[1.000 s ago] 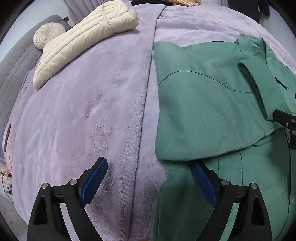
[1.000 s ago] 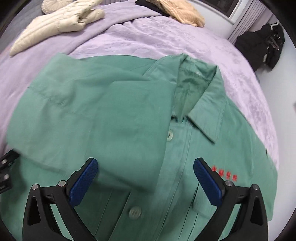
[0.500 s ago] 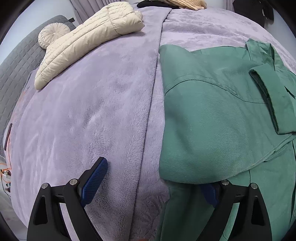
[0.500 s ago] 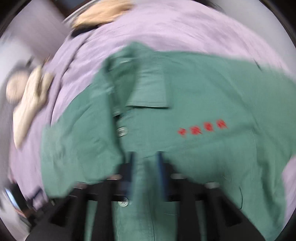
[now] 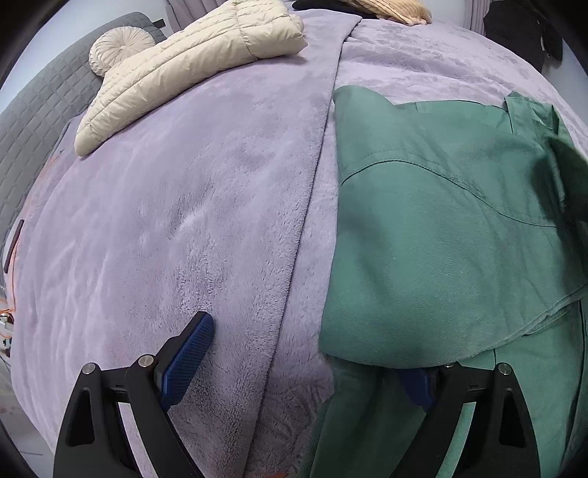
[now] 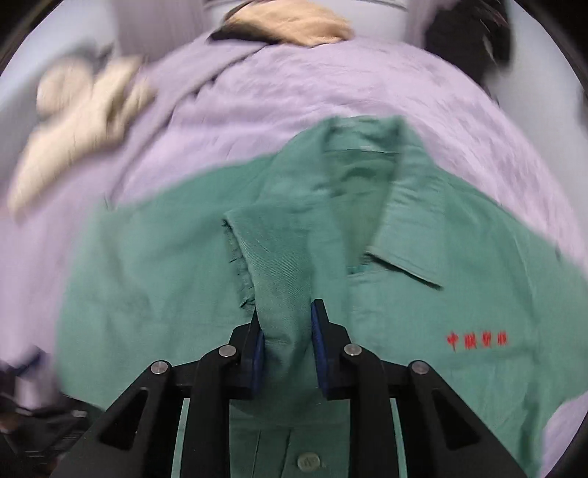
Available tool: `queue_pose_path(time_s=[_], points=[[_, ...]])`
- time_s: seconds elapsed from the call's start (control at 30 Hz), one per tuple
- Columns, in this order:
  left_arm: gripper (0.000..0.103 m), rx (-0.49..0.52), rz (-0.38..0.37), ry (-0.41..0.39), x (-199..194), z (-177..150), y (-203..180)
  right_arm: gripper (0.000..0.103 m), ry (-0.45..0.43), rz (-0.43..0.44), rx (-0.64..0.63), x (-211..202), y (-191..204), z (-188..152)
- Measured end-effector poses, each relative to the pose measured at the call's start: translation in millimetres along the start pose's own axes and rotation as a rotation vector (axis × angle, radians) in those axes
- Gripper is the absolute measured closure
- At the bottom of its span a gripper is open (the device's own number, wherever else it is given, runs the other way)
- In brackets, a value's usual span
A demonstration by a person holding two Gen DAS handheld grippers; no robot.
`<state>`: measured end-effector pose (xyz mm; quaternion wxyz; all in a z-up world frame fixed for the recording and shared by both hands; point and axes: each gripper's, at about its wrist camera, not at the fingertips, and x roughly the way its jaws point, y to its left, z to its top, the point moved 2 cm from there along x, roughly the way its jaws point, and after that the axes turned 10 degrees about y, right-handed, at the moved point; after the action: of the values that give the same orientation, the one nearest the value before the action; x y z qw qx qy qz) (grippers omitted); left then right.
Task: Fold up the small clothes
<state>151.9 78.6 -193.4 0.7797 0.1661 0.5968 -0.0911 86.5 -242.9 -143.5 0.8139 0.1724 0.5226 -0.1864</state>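
Our left gripper's (image 5: 305, 353) jaws stood wide apart and held nothing: one blue pad (image 5: 185, 355) hung over the lavender blanket (image 5: 176, 220), the other was half hidden under the near edge of a folded flap of the green shirt (image 5: 441, 239). Our right gripper's (image 6: 287, 342) jaws were closing, with the end of the shirt's folded sleeve (image 6: 279, 272) bunched between the pads and both pads against the cloth.

On the far left of the bed we saw a grey quilted headboard (image 5: 33, 121) and a round cream cushion (image 5: 115, 47). Just beside the cushion a cream puffer jacket (image 5: 191, 70) lay on the blanket. Farther right, at the far edge of the bed, a tan garment (image 5: 397, 9) rested on something dark.

The green shirt lay flat on the right part of the bed, front up, collar (image 6: 367, 176) towards the far side. Its left side was folded inward across the front. Red characters (image 6: 476, 340) were stitched on the chest at the right, and a button (image 6: 308, 461) showed near the bottom. The right wrist view was blurred at its edges.
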Motion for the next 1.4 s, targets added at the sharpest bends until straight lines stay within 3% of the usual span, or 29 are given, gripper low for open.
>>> queue_pose_path(time_s=[0.1,0.17,0.3,0.37,0.4,0.43,0.47,0.5,0.53,0.6,0.63,0.67,0.7,0.73,0.8,0.87,0.93,1.0,1.07,1.13,1.23,1.3,1.4], points=[[0.010,-0.009,0.002,-0.007,0.1,-0.3,5.0,0.079,-0.001,0.149,0.236,-16.6,-69.0,-3.2],[0.010,-0.016,0.008,-0.005,2.3,2.2,8.1,0.093,0.035,0.208,0.382,-10.0,-115.0,-12.9],[0.010,-0.009,0.019,-0.008,4.3,6.1,10.5,0.094,0.098,0.280,0.618,12.4,-186.6,-51.8],[0.010,0.000,0.021,-0.006,4.0,6.8,10.5,0.092,0.088,0.385,0.674,14.9,-198.6,-69.2],[0.010,0.003,0.023,-0.005,3.5,6.5,10.5,0.079,0.089,0.424,0.677,13.7,-198.9,-73.5],[0.010,0.006,0.027,-0.005,3.2,6.5,10.1,0.041,0.090,0.461,0.659,13.1,-195.3,-75.1],[0.010,0.006,0.030,-0.005,3.3,6.1,10.0,0.025,0.080,0.503,0.629,11.3,-187.8,-75.0],[0.010,0.003,0.032,-0.002,3.8,6.0,10.0,0.015,0.070,0.529,0.603,9.7,-179.9,-74.3],[0.010,-0.002,0.034,0.002,4.3,6.2,10.1,0.015,0.081,0.528,0.582,11.5,-171.9,-72.3],[0.010,-0.009,0.040,0.004,4.5,6.3,9.9,0.020,0.113,0.478,0.565,21.4,-162.1,-68.1],[0.010,-0.009,0.045,0.003,4.0,6.2,9.5,0.036,0.123,0.465,0.568,25.3,-160.8,-66.3],[0.010,-0.008,0.052,0.000,3.0,6.1,9.1,0.052,0.139,0.455,0.572,29.7,-160.0,-63.5],[0.010,-0.006,0.059,-0.003,1.5,5.6,9.0,0.096,0.165,0.444,0.568,33.6,-159.9,-60.1],[0.010,-0.002,0.069,-0.010,-0.3,5.4,8.6,0.096,0.178,0.467,0.567,29.3,-159.4,-62.6],[0.010,0.010,0.085,-0.025,-3.3,5.3,8.6,0.096,0.117,0.464,0.497,5.0,-155.2,-58.4],[0.010,0.020,0.085,-0.032,-3.1,5.7,10.2,0.096,0.042,0.398,0.391,-24.1,-147.4,-51.1],[0.007,0.029,0.082,-0.030,1.7,5.8,10.1,0.096,0.035,0.292,0.330,-28.2,-149.3,-51.7],[0.000,0.031,0.118,-0.034,6.1,4.4,8.9,0.096,0.105,0.250,0.374,-4.9,-164.6,-61.2],[0.000,0.038,0.099,-0.027,8.6,4.6,11.1,0.096,0.154,0.316,0.477,18.7,-182.8,-75.3],[0.000,0.047,0.085,-0.024,3.6,4.8,15.4,0.096,0.135,0.371,0.545,20.6,-190.5,-80.6],[0.000,0.103,0.067,-0.030,-11.4,0.4,20.5,0.095,0.141,0.331,0.517,15.7,-184.2,-77.7],[0.000,0.143,0.094,-0.016,-21.5,-6.5,27.1,0.094,0.150,0.310,0.499,12.1,-181.6,-74.6],[0.000,0.131,0.096,-0.002,-33.9,-15.0,46.3,0.091,0.172,0.271,0.501,5.1,-181.9,-78.0]])
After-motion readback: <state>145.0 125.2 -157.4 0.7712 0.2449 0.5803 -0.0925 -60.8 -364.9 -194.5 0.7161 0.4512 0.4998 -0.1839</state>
